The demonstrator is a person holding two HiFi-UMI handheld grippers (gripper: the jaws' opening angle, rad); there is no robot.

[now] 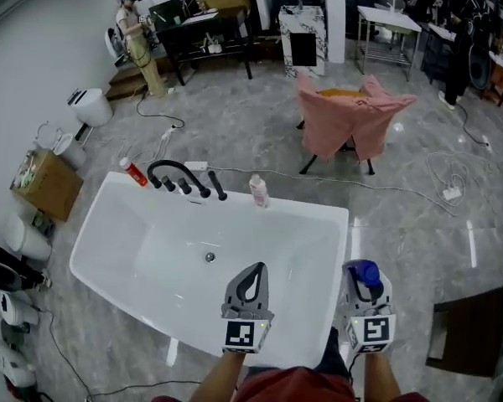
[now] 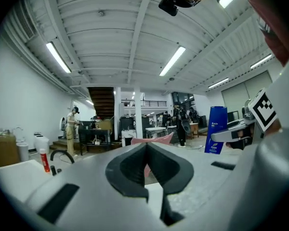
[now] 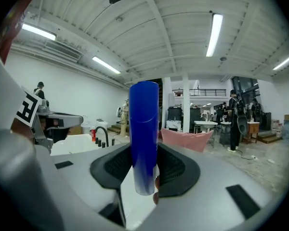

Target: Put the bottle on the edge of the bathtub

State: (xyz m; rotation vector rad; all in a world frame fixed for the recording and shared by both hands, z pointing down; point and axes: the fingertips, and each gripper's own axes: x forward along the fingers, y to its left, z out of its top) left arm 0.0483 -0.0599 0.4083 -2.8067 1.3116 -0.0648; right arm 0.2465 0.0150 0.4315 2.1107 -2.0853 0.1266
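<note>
White bathtub (image 1: 151, 245) fills the middle, on grey floor. Chair draped in pink cloth (image 1: 352, 124) stands well beyond it. Left claw (image 1: 252, 273) hangs over tub's near end, jaws pressed together, nothing between. Right claw (image 1: 365, 281) is just beside the tub's right rim at the near end, clamped on blue bottle (image 3: 144, 129), which stands upright. Black faucet (image 1: 178, 174) sits on the far rim; clear bottle (image 1: 258, 191) to its right, red bottle (image 1: 134, 172) at its left.
</note>
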